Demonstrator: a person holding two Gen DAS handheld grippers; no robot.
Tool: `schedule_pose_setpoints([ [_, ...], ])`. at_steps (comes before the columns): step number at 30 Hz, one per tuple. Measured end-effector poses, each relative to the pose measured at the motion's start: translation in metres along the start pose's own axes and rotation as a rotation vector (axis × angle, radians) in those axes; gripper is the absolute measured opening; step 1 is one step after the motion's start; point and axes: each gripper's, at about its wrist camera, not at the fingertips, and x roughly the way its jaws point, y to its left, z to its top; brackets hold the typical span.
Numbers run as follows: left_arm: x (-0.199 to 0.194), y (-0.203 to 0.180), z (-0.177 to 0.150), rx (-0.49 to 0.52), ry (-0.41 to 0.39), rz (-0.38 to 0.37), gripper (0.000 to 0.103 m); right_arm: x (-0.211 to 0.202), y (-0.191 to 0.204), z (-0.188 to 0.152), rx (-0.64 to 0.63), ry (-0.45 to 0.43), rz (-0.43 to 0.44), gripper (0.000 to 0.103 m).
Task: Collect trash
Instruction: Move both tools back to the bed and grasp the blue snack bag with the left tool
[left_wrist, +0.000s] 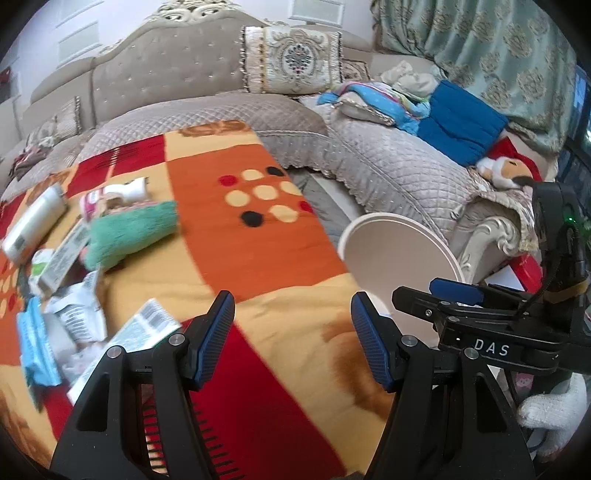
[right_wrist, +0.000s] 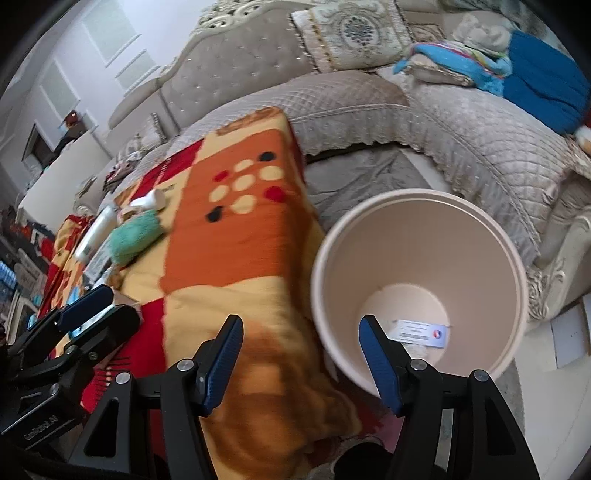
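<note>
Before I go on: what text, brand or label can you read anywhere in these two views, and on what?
"DAS": right gripper body, left wrist view.
Left gripper body lettering: too blurred.
Card in the bin: print too small.
Wrappers on the blanket: barcodes only, unreadable.

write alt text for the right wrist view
The open, empty right gripper hangs over the edge of a patchwork blanket, beside a beige bin with one white card at its bottom. Trash lies further along the blanket.
</note>
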Motion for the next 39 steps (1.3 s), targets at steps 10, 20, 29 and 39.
schedule_pose_setpoints([
  [10, -0.043, 0.069, -0.013, -0.087, -0.020, 0.054, 0.064, 0.002, 0.061, 0.004, -0.092, 0.001, 0.064, 0.068],
  [20, -0.066, 0.162, -0.049, -0.210, 0.007, 0.189, 0.064, 0.010, 0.109, 0.009, -0.176, 0.009, 0.109, 0.068],
  [29, -0.034, 0.200, -0.037, -0.257, 0.003, 0.315, 0.064, 0.017, 0.138, 0.005, -0.222, 0.036, 0.142, 0.069],
  [39, -0.016, 0.224, -0.052, -0.217, 0.063, 0.404, 0.065, 0.019, 0.150, 0.008, -0.250, 0.048, 0.136, 0.069],
])
